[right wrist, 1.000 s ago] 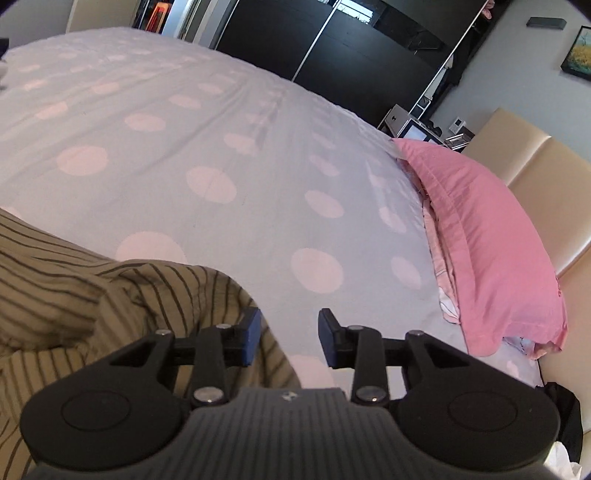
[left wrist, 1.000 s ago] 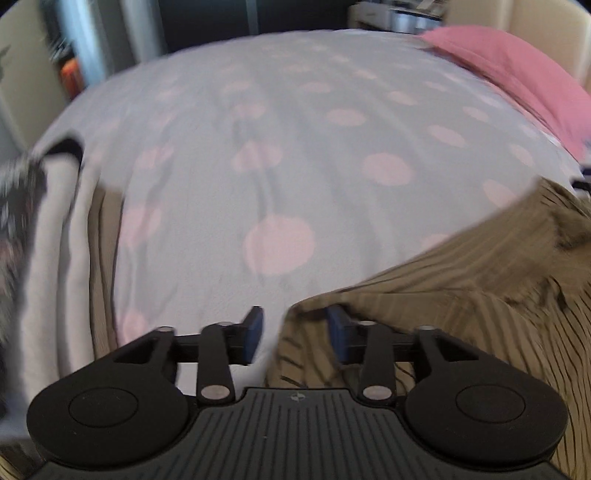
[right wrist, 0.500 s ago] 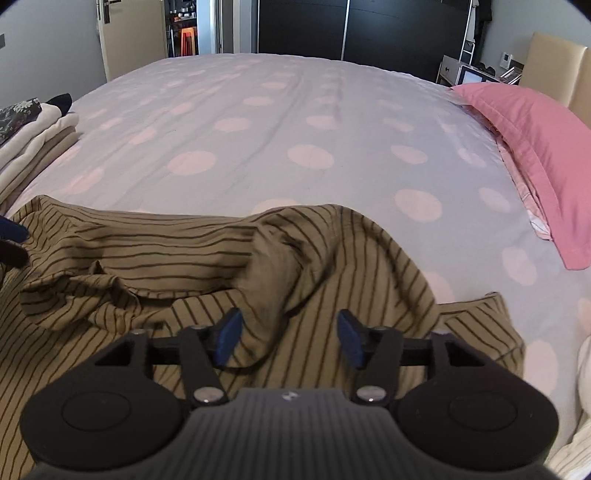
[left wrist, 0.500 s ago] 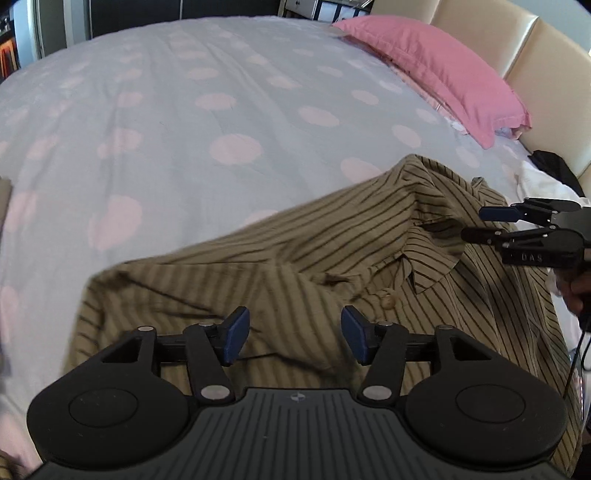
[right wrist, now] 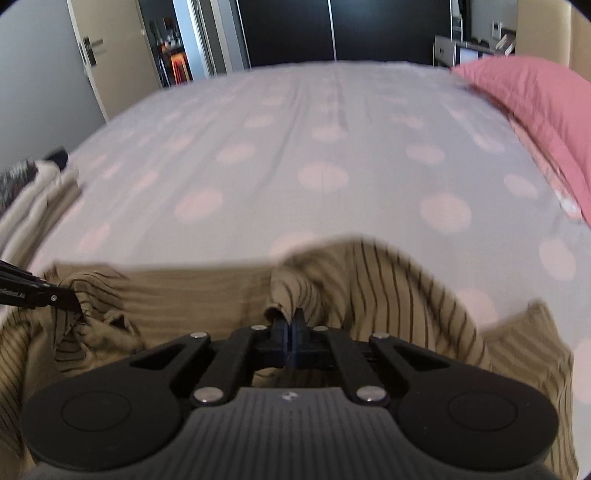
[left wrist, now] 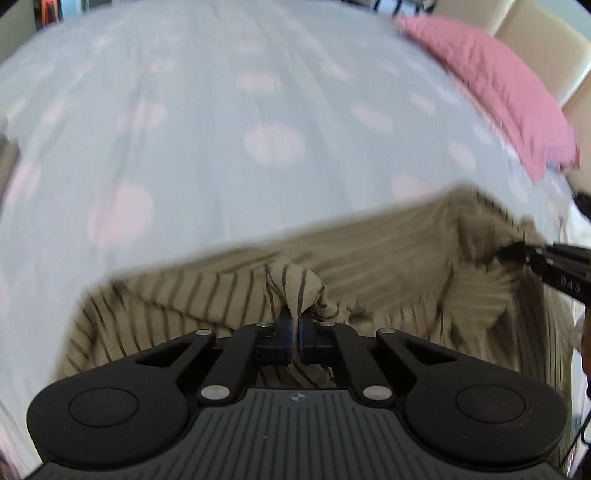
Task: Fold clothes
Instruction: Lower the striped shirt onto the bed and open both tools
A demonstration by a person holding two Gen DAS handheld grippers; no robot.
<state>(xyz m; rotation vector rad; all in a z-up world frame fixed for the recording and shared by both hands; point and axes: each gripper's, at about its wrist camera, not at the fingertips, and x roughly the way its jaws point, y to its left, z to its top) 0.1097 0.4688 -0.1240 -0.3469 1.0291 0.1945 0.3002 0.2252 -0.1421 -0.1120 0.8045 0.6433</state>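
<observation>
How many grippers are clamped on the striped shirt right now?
2. Left gripper pinches a bunched fold of the striped shirt; right gripper pinches another fold further toward the pink pillow.

1. We see a wide bed (right wrist: 332, 122) under a pale sheet dotted with pink spots.
2. A pink pillow (right wrist: 535, 96) lies along its right edge, before a cream padded headboard (left wrist: 535, 33).
3. Beyond the bed's far side stands a dark wardrobe (right wrist: 332, 29).
4. To the left, a grey wall (right wrist: 33, 74) meets a cream door (right wrist: 107, 55) with a metal handle.
5. Daylight falls softly over the sheet.
</observation>
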